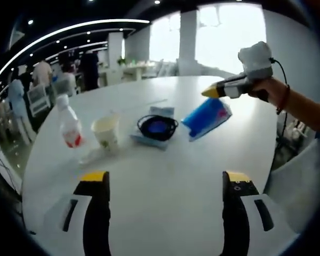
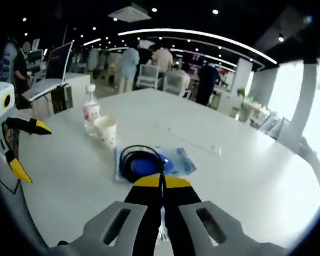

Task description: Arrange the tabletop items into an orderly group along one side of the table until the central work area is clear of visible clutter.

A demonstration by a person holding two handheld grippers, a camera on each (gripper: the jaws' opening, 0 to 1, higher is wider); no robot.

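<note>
Clutter sits in a loose row on the round white bench (image 1: 165,208): a clear plastic bottle (image 1: 69,124) with a red label, a paper cup (image 1: 107,133) just beside it, then a coiled black cable (image 1: 157,127) lying on a flat blue-and-white packet (image 1: 161,112). All of these lie well ahead of the left gripper (image 1: 165,178), whose yellow-tipped fingers (image 1: 93,176) stand wide apart over bare bench with nothing between them.

Ahead and to the right of those fingers, the right gripper (image 1: 210,92) is held up in a hand (image 1: 269,89), and a blue pouch (image 1: 206,118) hangs pinched at its tip, tilted, above the bench.

In the right gripper view the right gripper's fingers (image 2: 177,182) are pressed together; the cable (image 2: 142,161) and packet (image 2: 178,159) lie just beyond their tips, with the cup (image 2: 105,130) and bottle (image 2: 90,110) further off to the left. The left gripper (image 2: 24,146) comes in at the left edge, spread open.

Around the bench is a wide office hall with curved ceiling light strips, bright windows, white chairs and desks, and several people standing in the background.
</note>
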